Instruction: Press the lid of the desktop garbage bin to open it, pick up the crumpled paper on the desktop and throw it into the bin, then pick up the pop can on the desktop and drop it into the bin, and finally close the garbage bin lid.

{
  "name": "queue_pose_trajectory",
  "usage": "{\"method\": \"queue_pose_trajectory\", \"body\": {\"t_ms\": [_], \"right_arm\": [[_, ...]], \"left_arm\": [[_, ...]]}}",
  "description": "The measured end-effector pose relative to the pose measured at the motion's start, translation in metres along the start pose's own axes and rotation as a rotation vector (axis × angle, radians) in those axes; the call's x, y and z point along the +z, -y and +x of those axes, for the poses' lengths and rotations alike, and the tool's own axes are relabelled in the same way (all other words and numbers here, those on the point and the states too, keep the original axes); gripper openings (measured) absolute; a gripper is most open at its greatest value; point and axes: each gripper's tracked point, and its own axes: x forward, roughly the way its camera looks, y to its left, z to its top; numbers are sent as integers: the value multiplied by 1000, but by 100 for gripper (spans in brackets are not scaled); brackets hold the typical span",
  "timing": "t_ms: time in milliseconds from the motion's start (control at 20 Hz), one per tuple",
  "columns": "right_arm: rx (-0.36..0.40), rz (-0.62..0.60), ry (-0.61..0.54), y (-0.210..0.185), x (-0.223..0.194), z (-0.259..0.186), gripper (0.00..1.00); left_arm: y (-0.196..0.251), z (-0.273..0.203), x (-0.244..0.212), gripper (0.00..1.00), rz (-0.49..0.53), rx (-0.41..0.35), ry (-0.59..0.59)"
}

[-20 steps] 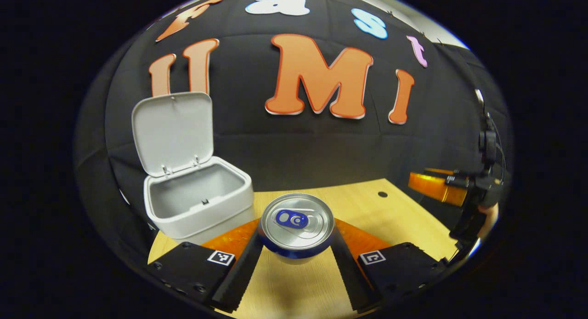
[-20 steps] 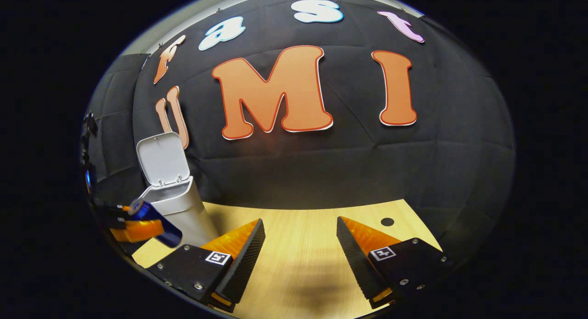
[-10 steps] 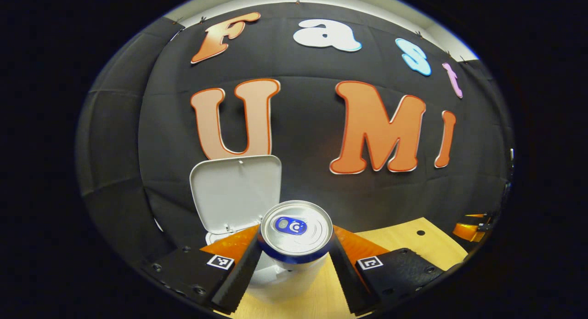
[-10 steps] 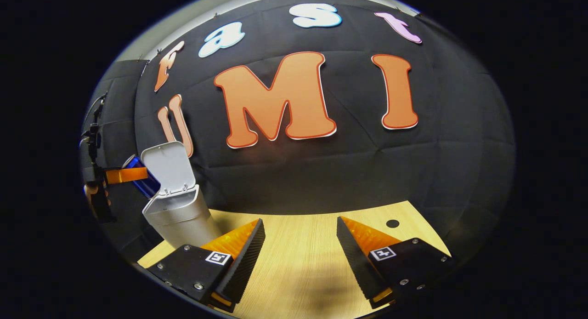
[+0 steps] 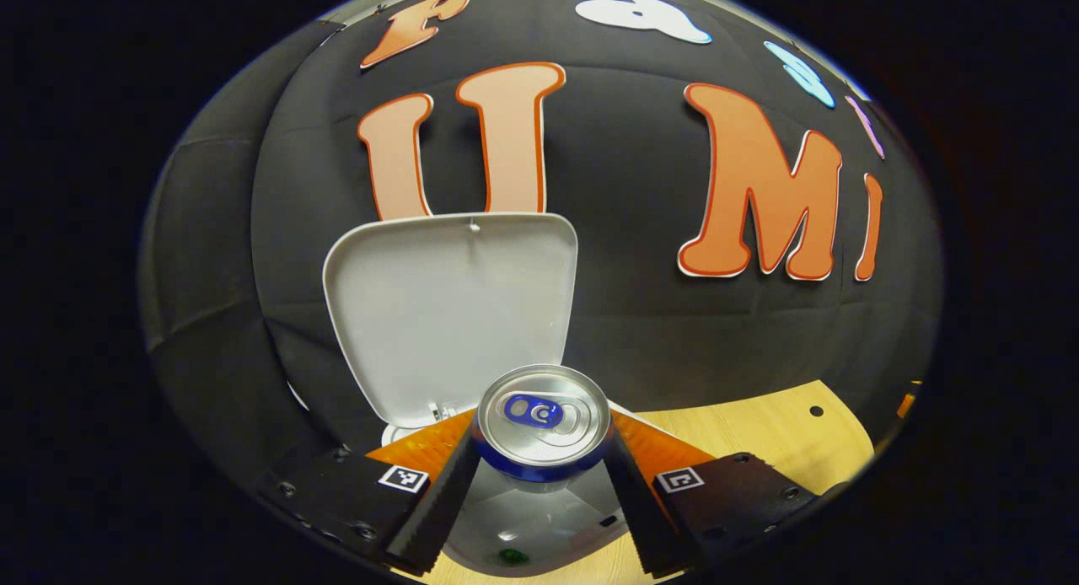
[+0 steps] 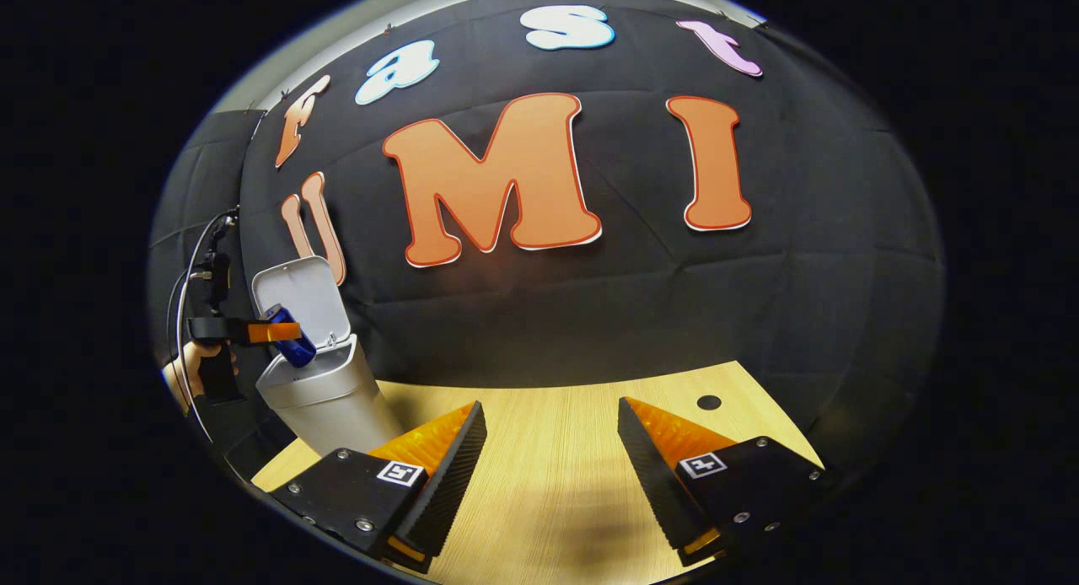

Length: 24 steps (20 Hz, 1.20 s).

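Both left gripper fingers clamp pop can above open bin (lid upright); right gripper fingers spread.

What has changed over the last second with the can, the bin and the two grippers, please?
The left gripper carried the pop can from above the desktop up over the open garbage bin, gripping it throughout. The lid stayed raised; the right gripper stayed open and idle over the desktop.
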Motion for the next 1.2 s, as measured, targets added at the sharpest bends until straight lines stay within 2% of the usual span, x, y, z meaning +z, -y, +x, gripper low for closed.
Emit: {"method": "queue_pose_trajectory", "body": {"t_ms": [200,250,300,350,550,800,1000,1200], "right_arm": [[-5,1,-5,-1,-1,-1,94],[-8,2,-7,-1,-2,-1,94],[-9,1,-9,-1,-3,-2,94],[-10,3,-11,-2,-4,-2,94],[-6,12,-16,-6,-6,-2,94],[6,21,-17,-12,-6,-3,94],[12,16,-15,-16,-5,-6,94],[16,8,-12,-18,-3,-8,94]], "left_arm": [[-5,5,-9,84,-14,10,-27],[-5,5,-8,86,-19,14,-26],[-7,3,-8,96,-26,12,-22],[-7,-1,-8,97,-35,8,-20],[-6,-14,-3,97,-66,0,8],[-13,-32,17,97,-54,30,68],[-10,-50,48,99,-25,28,161],[-13,-65,84,96,-14,38,236]]}}
